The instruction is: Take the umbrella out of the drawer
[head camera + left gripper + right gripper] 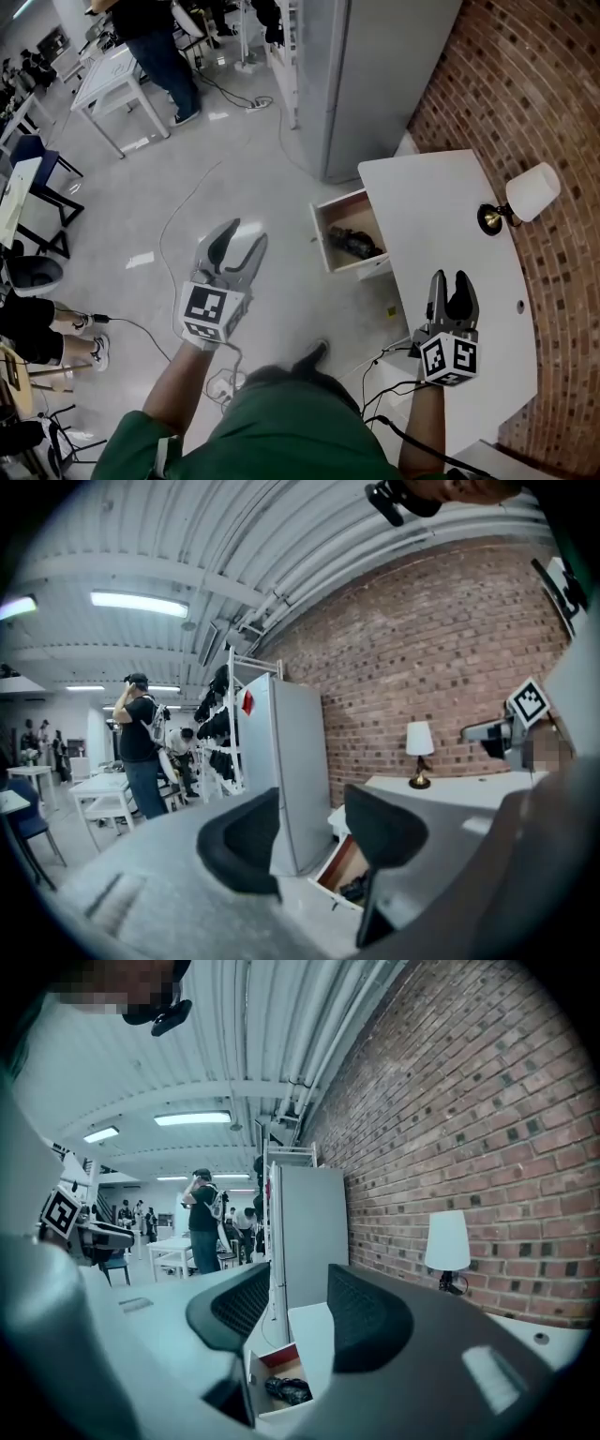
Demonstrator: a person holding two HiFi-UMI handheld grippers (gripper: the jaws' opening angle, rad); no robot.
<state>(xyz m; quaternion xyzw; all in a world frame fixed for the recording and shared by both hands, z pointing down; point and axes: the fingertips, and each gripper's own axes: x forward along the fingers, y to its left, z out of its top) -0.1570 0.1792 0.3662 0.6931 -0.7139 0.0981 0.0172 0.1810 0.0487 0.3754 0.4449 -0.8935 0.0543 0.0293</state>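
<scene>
Folded umbrella (354, 242) in open drawer (321, 230), probably light and soft-sided, best gripped mid-body; left gripper (242, 236) and right gripper (451, 281) parted, empty.

White desk (441, 202) against the brick wall (525, 84). A lamp (525, 197) stands at its 2 o'clock edge. The open drawer (323, 230) projects at 9 o'clock, a dark folded umbrella (354, 243) lying inside. The grey floor (141, 206) carries a white table (112, 80) at 11 o'clock.

Two grippers counted: left gripper (246, 234), right gripper (451, 278). One each: drawer (359, 269), umbrella (354, 243), lamp (532, 191), desk (441, 211), cabinet (375, 75).
</scene>
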